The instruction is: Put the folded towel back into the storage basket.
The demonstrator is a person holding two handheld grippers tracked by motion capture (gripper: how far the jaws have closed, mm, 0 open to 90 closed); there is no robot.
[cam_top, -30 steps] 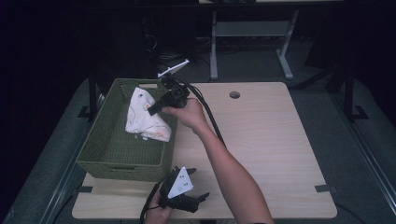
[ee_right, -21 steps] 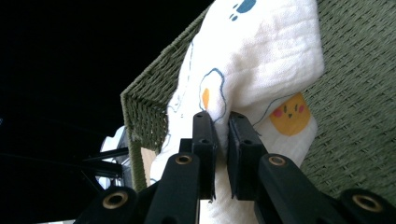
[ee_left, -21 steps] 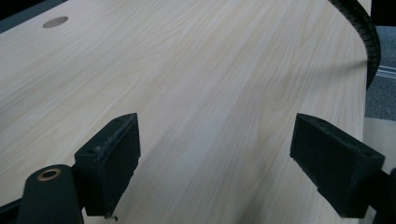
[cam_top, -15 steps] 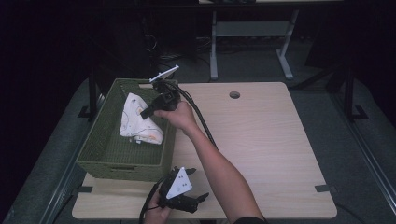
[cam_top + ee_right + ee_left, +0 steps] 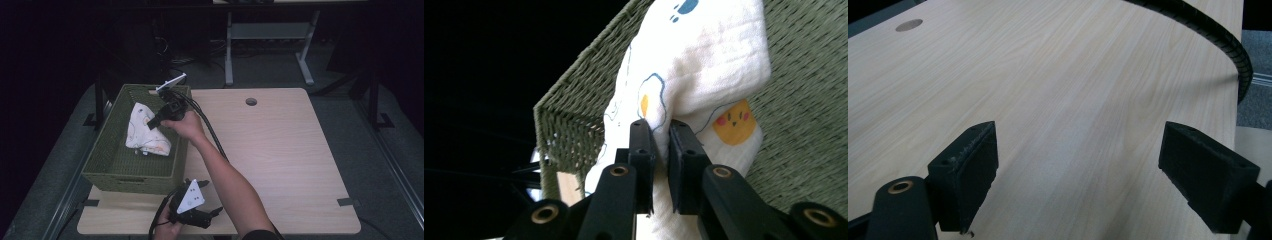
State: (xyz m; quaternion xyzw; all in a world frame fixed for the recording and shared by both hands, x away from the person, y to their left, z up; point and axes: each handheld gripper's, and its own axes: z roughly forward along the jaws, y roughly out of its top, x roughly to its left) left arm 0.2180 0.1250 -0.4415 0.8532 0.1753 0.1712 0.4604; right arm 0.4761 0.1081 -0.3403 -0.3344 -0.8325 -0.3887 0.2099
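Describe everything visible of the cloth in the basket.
The cloth is white, soft and crinkled like muslin, printed with fried eggs, a yellow face with pink cheeks and blue marks. It lies bunched in a heap on the floor of the green woven basket. The right gripper has a fold between its fingers, which have just been opening by a small gap; cloth still sits between them.

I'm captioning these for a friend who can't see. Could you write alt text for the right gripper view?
Two black jaws of the right gripper stand close together around a fold of a white cloth printed with small cartoon pictures; they have just been opening. The cloth lies inside a green woven basket, against a dark background.
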